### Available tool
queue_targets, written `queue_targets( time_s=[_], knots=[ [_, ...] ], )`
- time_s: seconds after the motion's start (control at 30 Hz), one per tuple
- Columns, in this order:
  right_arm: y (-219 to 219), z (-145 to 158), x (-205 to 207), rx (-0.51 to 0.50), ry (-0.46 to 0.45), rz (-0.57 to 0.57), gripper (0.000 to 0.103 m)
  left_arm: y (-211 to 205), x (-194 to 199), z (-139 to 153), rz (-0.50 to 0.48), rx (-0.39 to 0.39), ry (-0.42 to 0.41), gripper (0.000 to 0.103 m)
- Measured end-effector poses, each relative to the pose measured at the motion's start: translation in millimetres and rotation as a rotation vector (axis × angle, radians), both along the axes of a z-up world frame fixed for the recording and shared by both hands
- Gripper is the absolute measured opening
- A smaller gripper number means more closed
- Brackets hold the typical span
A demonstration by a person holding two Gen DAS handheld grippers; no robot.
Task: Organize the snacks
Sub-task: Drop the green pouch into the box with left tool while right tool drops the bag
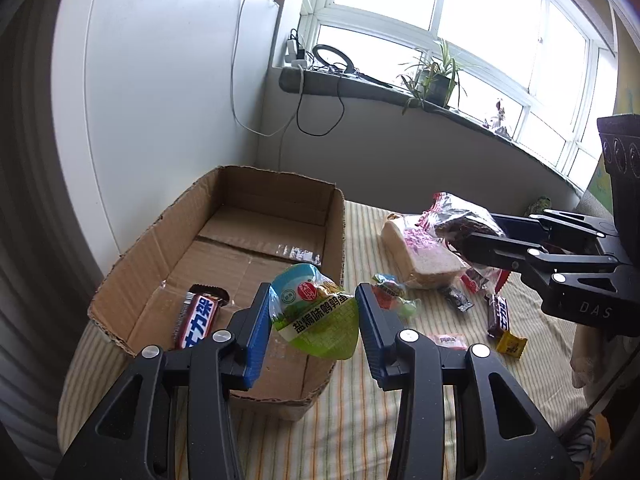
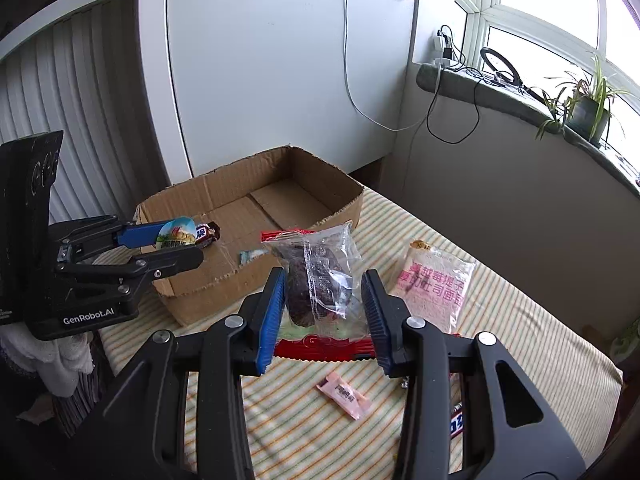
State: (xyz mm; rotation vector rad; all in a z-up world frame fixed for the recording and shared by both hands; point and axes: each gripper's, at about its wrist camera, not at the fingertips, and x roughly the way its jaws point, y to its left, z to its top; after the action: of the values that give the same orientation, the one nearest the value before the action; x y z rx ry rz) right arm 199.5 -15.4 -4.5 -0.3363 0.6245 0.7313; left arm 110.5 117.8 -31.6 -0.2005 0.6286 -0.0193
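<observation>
Cardboard box [image 1: 280, 216] sits centre-left, one chocolate bar [image 1: 198, 320] inside; left gripper [image 1: 314, 312] clamps a light, slippery egg pouch [image 1: 316, 312] above its near wall, right gripper [image 2: 326, 300] pinches a soft, crinkly clear-wrapped snack [image 2: 320, 280] mid-body.

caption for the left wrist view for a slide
Left gripper holds a green egg-snack pouch over the cardboard box, beside a chocolate bar.
</observation>
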Motion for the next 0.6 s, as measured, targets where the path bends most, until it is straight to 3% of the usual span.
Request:
queue_targets(
  time_s=[0.6],
  knots=[
    [90.6,-19.3,54.8,-0.025,0.063,0.064,0.041,27.1,9.4,-14.9,0.026,-0.012,0.022,0.04]
  ],
)
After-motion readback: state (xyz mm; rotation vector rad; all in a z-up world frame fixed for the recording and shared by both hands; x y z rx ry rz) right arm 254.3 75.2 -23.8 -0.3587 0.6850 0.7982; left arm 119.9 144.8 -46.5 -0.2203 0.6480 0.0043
